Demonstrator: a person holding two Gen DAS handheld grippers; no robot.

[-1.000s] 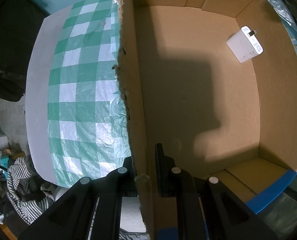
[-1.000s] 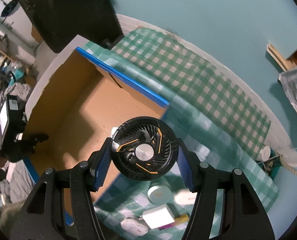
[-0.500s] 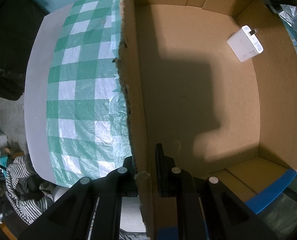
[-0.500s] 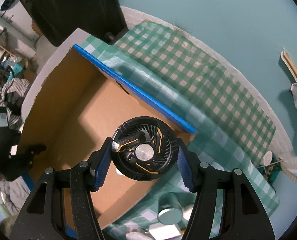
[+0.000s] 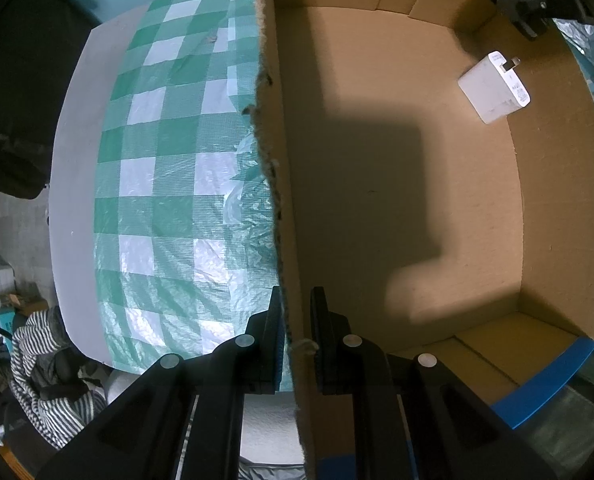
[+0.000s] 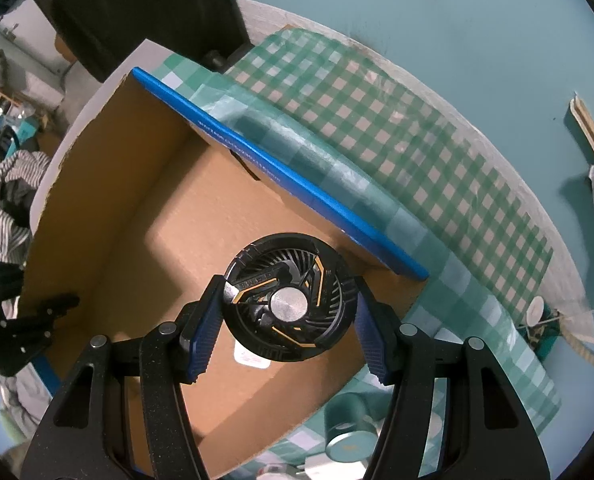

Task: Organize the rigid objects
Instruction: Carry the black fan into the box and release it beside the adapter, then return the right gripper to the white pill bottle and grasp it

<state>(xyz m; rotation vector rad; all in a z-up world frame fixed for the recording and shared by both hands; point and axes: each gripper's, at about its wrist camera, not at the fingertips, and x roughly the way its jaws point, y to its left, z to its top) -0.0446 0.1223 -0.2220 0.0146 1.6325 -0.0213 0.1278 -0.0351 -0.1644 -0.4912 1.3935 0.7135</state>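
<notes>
The left claw (image 5: 295, 336) is pinched on the torn side wall of the cardboard box (image 5: 397, 184), one finger outside, one inside. That looks like a bracing grip, there to steady the box while something goes into it. And here it comes: the right claw (image 6: 289, 312) has its blue-padded fingers (image 6: 203, 328) pressed against both sides of a round black cooling fan (image 6: 289, 298) with orange trim and a silver hub, held flat between them, face toward the camera. The fan hangs above the open box, over the floor on the side nearest the blue-edged wall (image 6: 281, 184), not yet set down. Below it, partly hidden by the fan, a white charger (image 5: 495, 87) lies on the box floor near a corner. By my read, lowering should keep the fan beside that charger, not on it. On the checked cloth over the counter (image 6: 397, 120), a teal cylinder (image 6: 347, 436) waits just outside the box.
</notes>
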